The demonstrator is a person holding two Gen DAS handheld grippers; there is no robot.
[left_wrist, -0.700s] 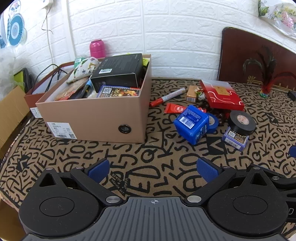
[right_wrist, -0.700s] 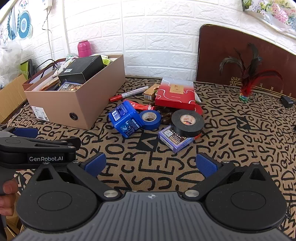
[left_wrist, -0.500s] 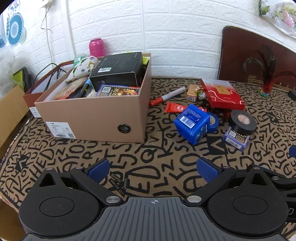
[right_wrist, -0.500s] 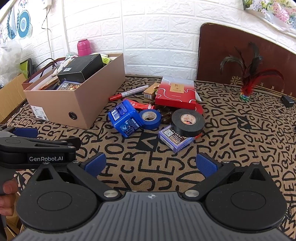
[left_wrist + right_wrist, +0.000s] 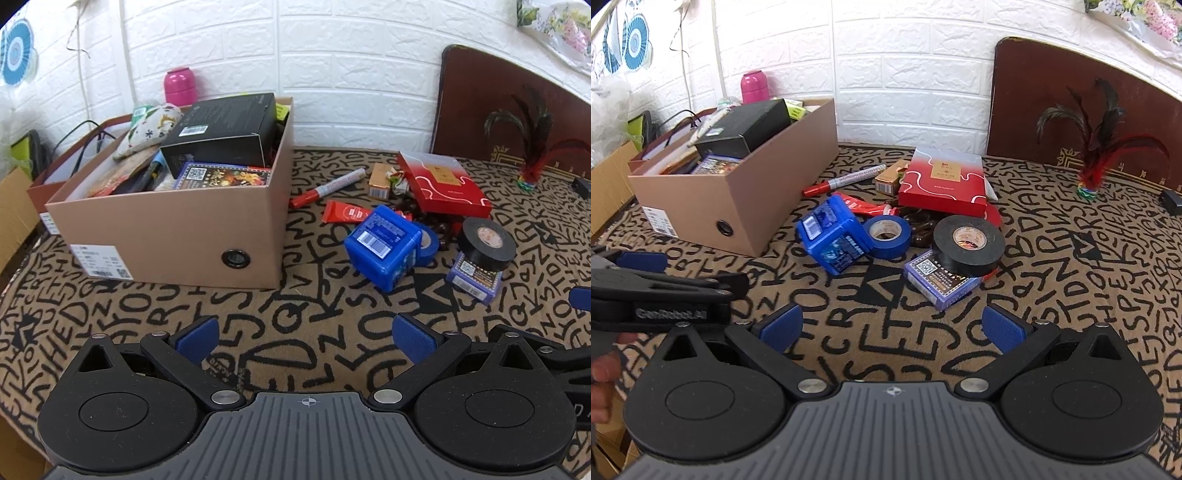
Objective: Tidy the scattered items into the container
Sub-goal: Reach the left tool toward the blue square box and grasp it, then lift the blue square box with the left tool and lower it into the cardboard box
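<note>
A cardboard box point(image 5: 173, 240) point(image 5: 764, 192) holding several items stands at the left of the table. To its right lie a blue cube box point(image 5: 382, 251) point(image 5: 834, 234), a blue tape roll point(image 5: 888, 236), a black tape roll point(image 5: 485, 243) point(image 5: 967, 245) on a purple card pack point(image 5: 938, 280), a red flat box point(image 5: 443, 184) point(image 5: 942, 184), a red marker point(image 5: 327, 188) point(image 5: 846, 179) and a red tube point(image 5: 343, 212). My left gripper point(image 5: 306, 338) is open and empty, short of the box. My right gripper point(image 5: 892, 328) is open and empty, short of the card pack.
A feather shuttlecock point(image 5: 1089, 162) and a dark wooden board point(image 5: 1052, 103) stand at the back right. A pink bottle point(image 5: 180, 86) and a red bag point(image 5: 74, 147) are behind the box. The left gripper's body point(image 5: 665, 291) shows at the right wrist view's left.
Both grippers have moved slightly forward toward the items. Nothing on the table has moved.
</note>
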